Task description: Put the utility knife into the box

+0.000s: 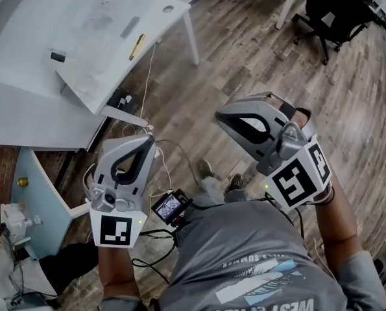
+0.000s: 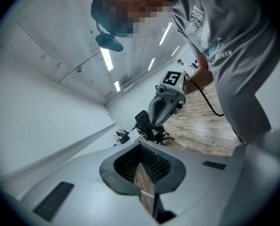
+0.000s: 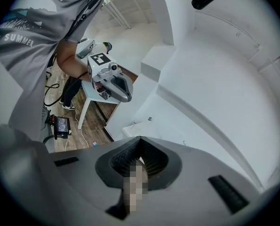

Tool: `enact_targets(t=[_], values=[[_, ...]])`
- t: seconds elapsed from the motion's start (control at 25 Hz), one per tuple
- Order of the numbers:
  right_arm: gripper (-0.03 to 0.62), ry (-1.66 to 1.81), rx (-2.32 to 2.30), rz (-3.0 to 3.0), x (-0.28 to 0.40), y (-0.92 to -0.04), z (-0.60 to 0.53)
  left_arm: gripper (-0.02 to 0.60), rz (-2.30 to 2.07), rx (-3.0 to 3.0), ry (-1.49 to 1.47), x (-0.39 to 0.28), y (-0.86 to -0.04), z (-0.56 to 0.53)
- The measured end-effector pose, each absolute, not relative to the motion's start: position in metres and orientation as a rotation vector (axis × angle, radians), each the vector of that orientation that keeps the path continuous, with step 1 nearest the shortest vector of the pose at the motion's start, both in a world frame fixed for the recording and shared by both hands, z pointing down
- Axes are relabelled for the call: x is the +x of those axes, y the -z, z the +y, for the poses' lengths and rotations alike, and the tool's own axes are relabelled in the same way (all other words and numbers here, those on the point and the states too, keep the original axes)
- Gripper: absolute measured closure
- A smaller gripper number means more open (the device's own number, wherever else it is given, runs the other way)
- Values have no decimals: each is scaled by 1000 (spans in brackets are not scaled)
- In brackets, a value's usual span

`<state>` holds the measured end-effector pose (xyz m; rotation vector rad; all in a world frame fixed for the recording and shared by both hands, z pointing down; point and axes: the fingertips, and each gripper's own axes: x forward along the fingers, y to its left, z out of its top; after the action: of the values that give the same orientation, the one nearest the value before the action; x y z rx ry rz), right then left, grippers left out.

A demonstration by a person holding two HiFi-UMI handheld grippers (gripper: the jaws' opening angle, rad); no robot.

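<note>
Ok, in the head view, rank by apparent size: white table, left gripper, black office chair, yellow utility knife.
Largest: white table.
Then left gripper and black office chair, alike; the gripper is nearer, so unranked.
Smallest: yellow utility knife.
</note>
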<state>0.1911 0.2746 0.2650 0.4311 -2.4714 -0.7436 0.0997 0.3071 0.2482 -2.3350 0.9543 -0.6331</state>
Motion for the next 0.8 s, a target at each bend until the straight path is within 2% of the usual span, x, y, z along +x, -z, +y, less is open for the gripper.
enact_targets(t=[0.48, 0.8], values=[[583, 752, 497, -2405, 131, -267, 211, 574, 901, -2342, 540, 37, -244, 244], [583, 725, 487, -2402, 117, -275, 179, 574, 897, -2358, 555, 26, -252, 208]])
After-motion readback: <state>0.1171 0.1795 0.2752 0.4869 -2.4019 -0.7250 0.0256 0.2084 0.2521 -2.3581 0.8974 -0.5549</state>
